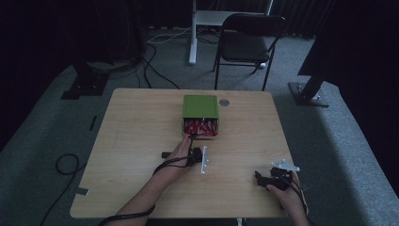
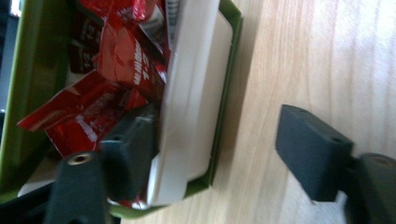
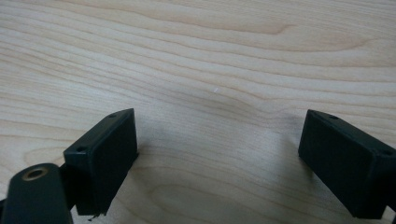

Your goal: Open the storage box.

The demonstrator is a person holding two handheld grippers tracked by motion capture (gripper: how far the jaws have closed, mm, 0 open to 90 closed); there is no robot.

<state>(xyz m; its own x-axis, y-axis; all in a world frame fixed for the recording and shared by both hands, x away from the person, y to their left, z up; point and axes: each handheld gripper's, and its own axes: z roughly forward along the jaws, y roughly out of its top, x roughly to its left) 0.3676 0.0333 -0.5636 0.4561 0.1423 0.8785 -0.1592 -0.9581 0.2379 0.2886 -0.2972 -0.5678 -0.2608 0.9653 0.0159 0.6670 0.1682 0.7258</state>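
The jaws of the left gripper (image 2: 215, 154) stand wide apart and straddle the near wall of the green box (image 2: 227, 88): one jaw sits inside the box against the white liner (image 2: 191, 93), among the red packets (image 2: 88, 116), while the other hangs outside over the bare table (image 2: 317, 56). Nothing is clamped yet. The step in hand is judged to be a grasp at the box's open near end, either of its wall or of a packet just inside it; the pictures do not settle which. For a wall grasp, keep the inner jaw flat against the liner and bring the outer jaw squarely onto the green wall, so the box does not twist as the jaws meet. For a packet grasp, first shift the gripper so that both jaws clear the wall, otherwise the closing jaws will pinch liner and wall together. Close slowly; the foil packets are likely slippery and lie loosely piled. In the high view the left gripper (image 1: 192, 149) lies just near of the green box (image 1: 200, 107), which sits at mid-table toward the far edge, with its packets (image 1: 201, 127) showing at the near end. The right gripper (image 3: 219, 158), jaws likewise wide apart over bare wood, rests at the near right of the table (image 1: 141, 122), well apart from the box (image 1: 272, 179); hold it there, ready to steady the box if it slides.
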